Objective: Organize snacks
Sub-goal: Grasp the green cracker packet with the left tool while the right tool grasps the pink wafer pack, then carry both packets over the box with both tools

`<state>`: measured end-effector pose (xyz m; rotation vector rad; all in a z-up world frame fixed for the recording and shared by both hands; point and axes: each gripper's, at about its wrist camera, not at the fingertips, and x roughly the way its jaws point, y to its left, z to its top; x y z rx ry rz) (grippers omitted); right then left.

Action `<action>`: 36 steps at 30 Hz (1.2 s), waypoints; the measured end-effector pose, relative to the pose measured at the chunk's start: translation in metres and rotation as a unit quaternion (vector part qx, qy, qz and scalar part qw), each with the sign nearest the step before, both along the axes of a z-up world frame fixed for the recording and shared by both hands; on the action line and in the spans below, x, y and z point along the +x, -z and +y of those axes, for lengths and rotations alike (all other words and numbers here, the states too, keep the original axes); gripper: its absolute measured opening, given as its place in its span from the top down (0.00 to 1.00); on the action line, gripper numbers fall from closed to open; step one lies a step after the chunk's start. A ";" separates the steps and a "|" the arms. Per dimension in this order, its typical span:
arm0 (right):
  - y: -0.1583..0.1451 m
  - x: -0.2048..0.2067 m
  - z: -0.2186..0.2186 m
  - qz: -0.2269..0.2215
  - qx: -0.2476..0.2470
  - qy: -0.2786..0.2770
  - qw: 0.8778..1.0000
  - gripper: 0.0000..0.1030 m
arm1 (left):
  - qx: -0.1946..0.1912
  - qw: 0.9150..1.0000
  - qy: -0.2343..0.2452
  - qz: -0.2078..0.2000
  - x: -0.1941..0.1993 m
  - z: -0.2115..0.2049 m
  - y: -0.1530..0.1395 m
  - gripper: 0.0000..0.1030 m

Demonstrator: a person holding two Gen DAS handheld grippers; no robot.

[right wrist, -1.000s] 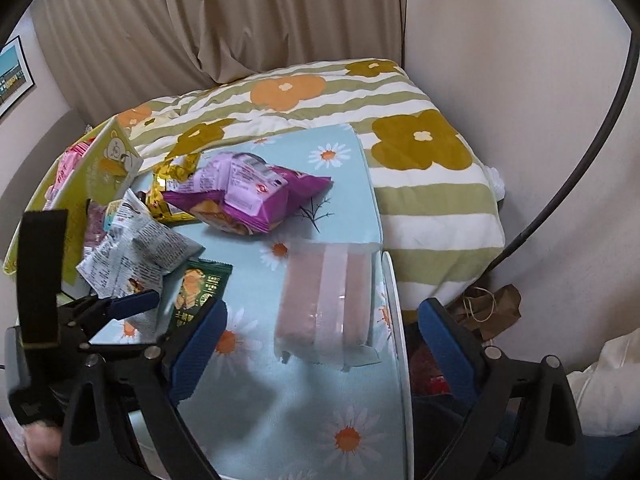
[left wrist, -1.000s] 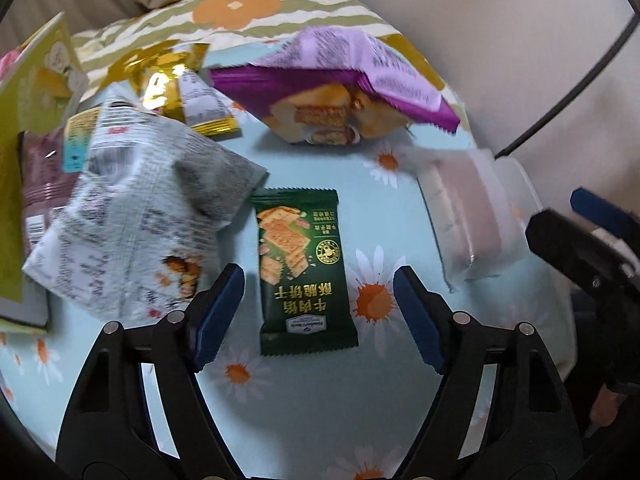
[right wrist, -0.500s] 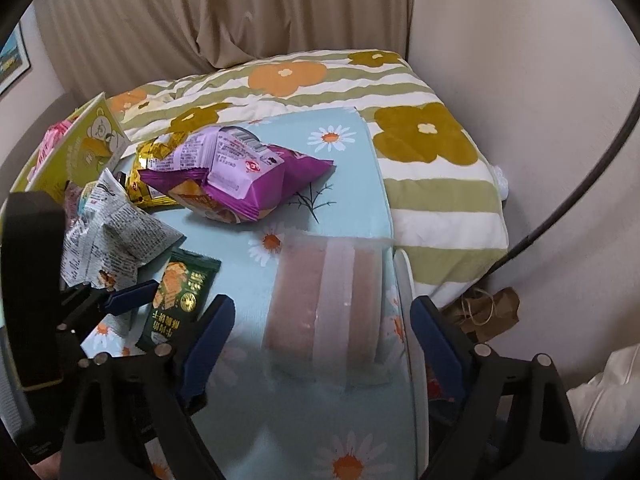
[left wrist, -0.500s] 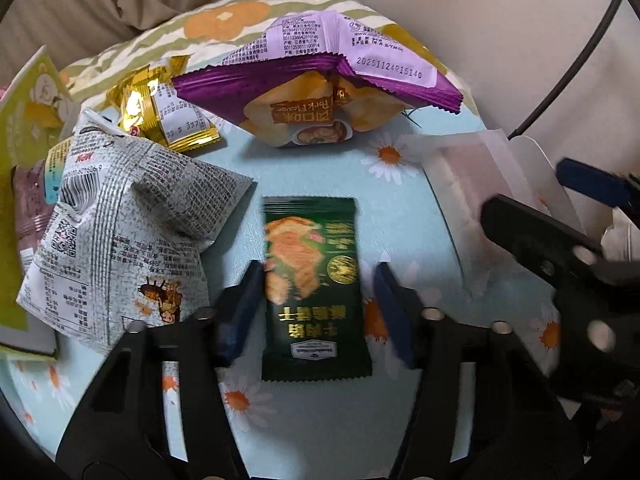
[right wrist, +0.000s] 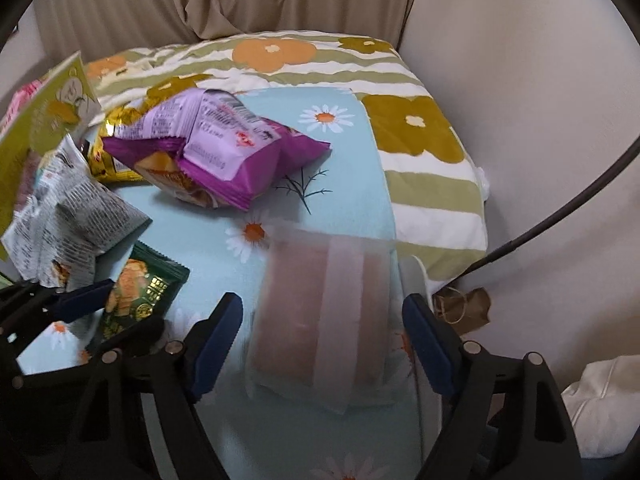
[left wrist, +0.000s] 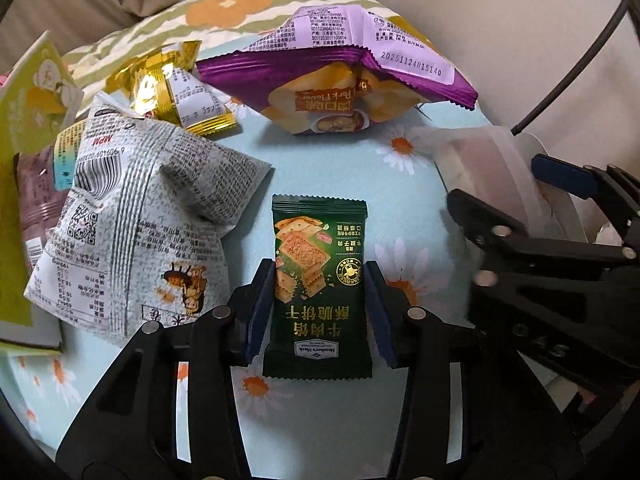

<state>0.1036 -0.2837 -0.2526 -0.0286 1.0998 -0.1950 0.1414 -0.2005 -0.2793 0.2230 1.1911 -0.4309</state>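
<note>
Beside the white crinkled bag (left wrist: 132, 224), from the left wrist, the left gripper (left wrist: 320, 308) has its fingers clenched on the green cracker packet (left wrist: 318, 284), flat on the surface (left wrist: 328, 168); from the right wrist, the right gripper (right wrist: 320, 344) is closing, fingers straddling the pink translucent pack (right wrist: 324, 312), not yet pressing it, right of that green packet

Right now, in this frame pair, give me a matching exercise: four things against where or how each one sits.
Things:
1. green cracker packet
2. frosted pink packet
3. purple chip bag
4. gold wrapper

States:
A. between the right gripper's closing jaws, pads not yet touching
B. clamped by the left gripper
C. far side of the daisy cloth, seam side up
D. behind the grey printed bag, left of the purple one

Pairs: 1-B, 2-A, 3-C, 4-D
</note>
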 end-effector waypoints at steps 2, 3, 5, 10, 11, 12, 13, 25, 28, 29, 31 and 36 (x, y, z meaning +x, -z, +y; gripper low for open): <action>0.003 0.003 0.002 0.006 -0.004 0.000 1.000 0.24 | -0.001 1.000 0.002 0.002 -0.002 0.001 0.000 0.61; 0.005 0.004 0.002 0.008 -0.003 0.002 1.000 0.24 | 0.000 1.000 0.004 0.002 -0.003 0.003 0.000 0.61; 0.008 0.008 -0.001 0.013 0.005 0.007 1.000 0.24 | 0.001 1.000 0.004 0.003 -0.005 0.004 0.000 0.61; 0.013 0.011 -0.006 0.021 0.010 0.016 1.000 0.39 | -0.008 1.000 0.000 0.009 -0.004 0.009 0.001 0.61; 0.013 0.010 -0.006 0.019 0.010 0.014 1.000 0.41 | -0.009 1.000 0.000 0.009 -0.005 0.009 0.001 0.61; 0.012 0.009 -0.006 0.019 0.013 0.013 1.000 0.42 | -0.011 1.000 -0.001 0.011 -0.006 0.010 0.001 0.61; 0.012 0.008 -0.004 0.019 0.012 0.013 1.000 0.42 | -0.013 1.000 -0.003 0.012 -0.007 0.011 0.000 0.61; -0.014 -0.010 0.009 -0.009 0.025 -0.003 1.000 0.44 | -0.040 0.999 -0.032 0.007 -0.024 0.029 -0.023 0.61; -0.028 -0.016 0.012 -0.019 0.028 -0.008 0.999 0.44 | -0.050 0.998 -0.040 -0.002 -0.030 0.035 -0.040 0.61; -0.033 -0.018 0.013 -0.023 0.029 -0.011 0.999 0.44 | -0.055 0.998 -0.044 -0.005 -0.031 0.037 -0.047 0.61; -0.047 -0.021 0.017 -0.033 0.030 -0.019 0.999 0.44 | -0.066 0.996 -0.055 -0.010 -0.033 0.045 -0.064 0.61; -0.086 -0.023 0.035 -0.060 0.034 -0.051 0.996 0.44 | -0.108 0.989 -0.096 -0.030 -0.024 0.080 -0.114 0.61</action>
